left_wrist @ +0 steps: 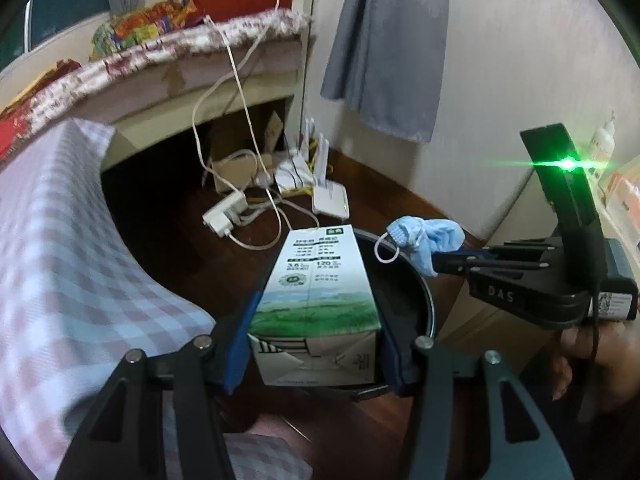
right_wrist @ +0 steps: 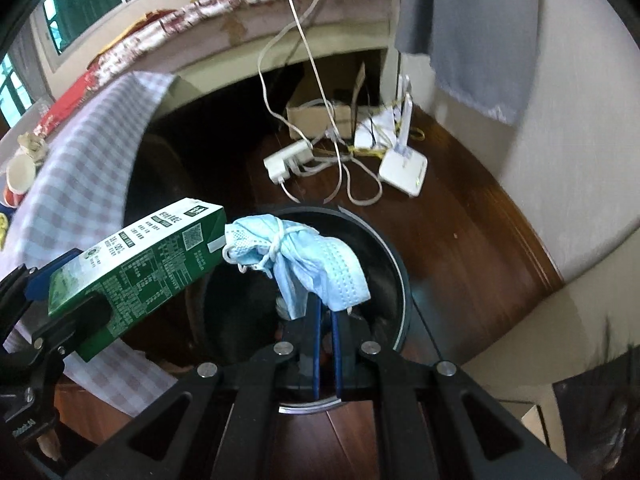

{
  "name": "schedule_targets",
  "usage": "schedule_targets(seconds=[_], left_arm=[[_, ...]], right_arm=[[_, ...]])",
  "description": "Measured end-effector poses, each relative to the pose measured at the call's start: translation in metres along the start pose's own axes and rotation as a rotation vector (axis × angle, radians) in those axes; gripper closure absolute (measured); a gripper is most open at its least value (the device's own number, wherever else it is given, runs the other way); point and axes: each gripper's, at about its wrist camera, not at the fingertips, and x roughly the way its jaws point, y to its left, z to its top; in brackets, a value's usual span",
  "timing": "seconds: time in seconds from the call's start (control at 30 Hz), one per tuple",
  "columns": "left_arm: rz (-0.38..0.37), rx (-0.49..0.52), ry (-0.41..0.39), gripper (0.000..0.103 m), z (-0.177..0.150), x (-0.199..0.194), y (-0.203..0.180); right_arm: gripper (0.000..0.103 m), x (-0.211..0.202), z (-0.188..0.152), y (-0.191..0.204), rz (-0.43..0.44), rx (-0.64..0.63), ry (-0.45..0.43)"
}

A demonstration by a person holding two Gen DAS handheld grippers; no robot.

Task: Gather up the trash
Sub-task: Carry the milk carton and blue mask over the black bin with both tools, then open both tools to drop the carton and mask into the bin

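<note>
My left gripper (left_wrist: 312, 344) is shut on a green and white milk carton (left_wrist: 320, 284), held over the rim of a round black trash bin (left_wrist: 420, 300) on the floor. The carton also shows in the right wrist view (right_wrist: 136, 264), at the left. My right gripper (right_wrist: 326, 312) is shut on a crumpled blue face mask (right_wrist: 296, 256), held above the open bin (right_wrist: 396, 272). In the left wrist view the mask (left_wrist: 428, 240) hangs from the right gripper (left_wrist: 440, 262) over the bin's far side.
A table with a pink checked cloth (left_wrist: 72, 240) stands at the left. A power strip (right_wrist: 286, 160), white cables, a router (right_wrist: 404, 170) and a cardboard box (right_wrist: 316, 118) lie on the dark wood floor beyond the bin. A grey cloth (left_wrist: 384, 44) hangs on the wall.
</note>
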Motion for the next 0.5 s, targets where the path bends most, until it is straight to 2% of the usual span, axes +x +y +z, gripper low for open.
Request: schedule_targets(seconds=[0.3, 0.5], left_arm=[[-0.009, 0.005, 0.118, 0.048, -0.01, 0.042, -0.001], [-0.048, -0.058, 0.178, 0.045, -0.014, 0.062, 0.009]], right_arm=[[0.098, 0.053, -0.011, 0.0, 0.012, -0.031, 0.119], [0.097, 0.069, -0.009, 0.0, 0.007, -0.059, 0.148]])
